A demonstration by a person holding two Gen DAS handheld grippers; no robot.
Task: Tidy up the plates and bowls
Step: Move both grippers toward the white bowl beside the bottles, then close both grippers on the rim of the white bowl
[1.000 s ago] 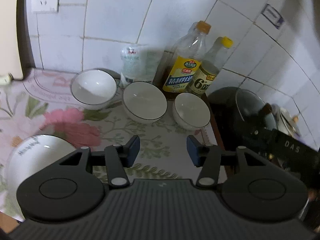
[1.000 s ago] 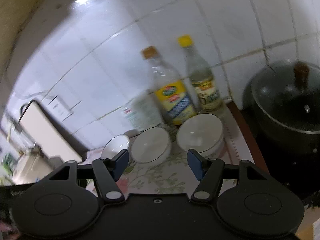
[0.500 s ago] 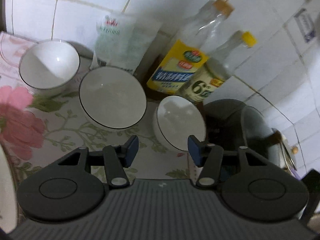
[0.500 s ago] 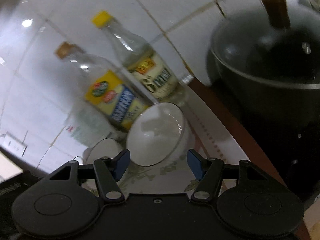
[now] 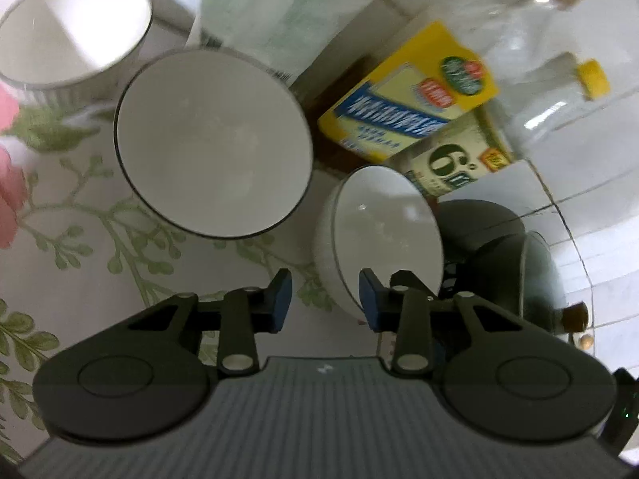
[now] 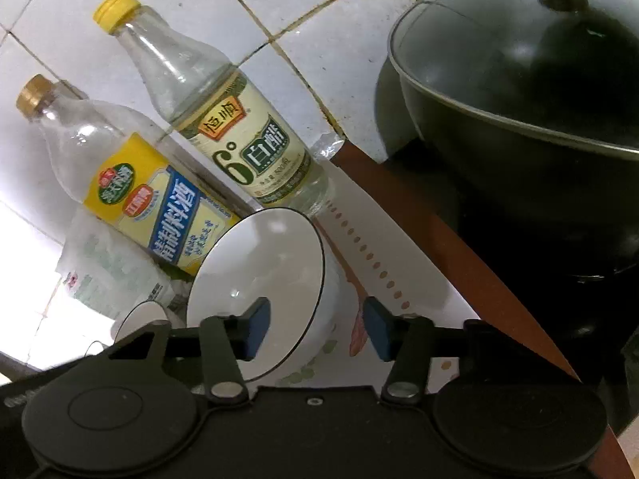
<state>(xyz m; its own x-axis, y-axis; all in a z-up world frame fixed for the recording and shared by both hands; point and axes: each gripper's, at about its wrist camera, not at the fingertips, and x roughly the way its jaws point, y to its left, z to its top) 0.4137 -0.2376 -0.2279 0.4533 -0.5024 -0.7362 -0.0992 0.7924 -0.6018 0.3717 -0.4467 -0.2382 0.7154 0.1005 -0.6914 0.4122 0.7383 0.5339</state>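
Three white bowls with dark rims stand on a floral cloth (image 5: 92,263). In the left wrist view they are a far-left bowl (image 5: 68,28), a large middle bowl (image 5: 211,139) and a small right bowl (image 5: 383,231). My left gripper (image 5: 324,299) is open, its jaws on either side of the small bowl's near rim. In the right wrist view the same small bowl (image 6: 263,279) sits between the jaws of my open right gripper (image 6: 315,325), its left finger inside the bowl, its right finger outside the wall.
Two bottles, yellow-labelled cooking wine (image 6: 139,191) and white vinegar (image 6: 235,135), stand against the tiled wall behind the bowls, beside a plastic packet (image 5: 287,12). A black lidded wok (image 6: 527,92) sits on the stove at the right, past the counter's brown edge (image 6: 447,239).
Both grippers have moved forward and down toward the small right bowl, which now lies at their fingertips. Both stay open. The bowls have not moved.
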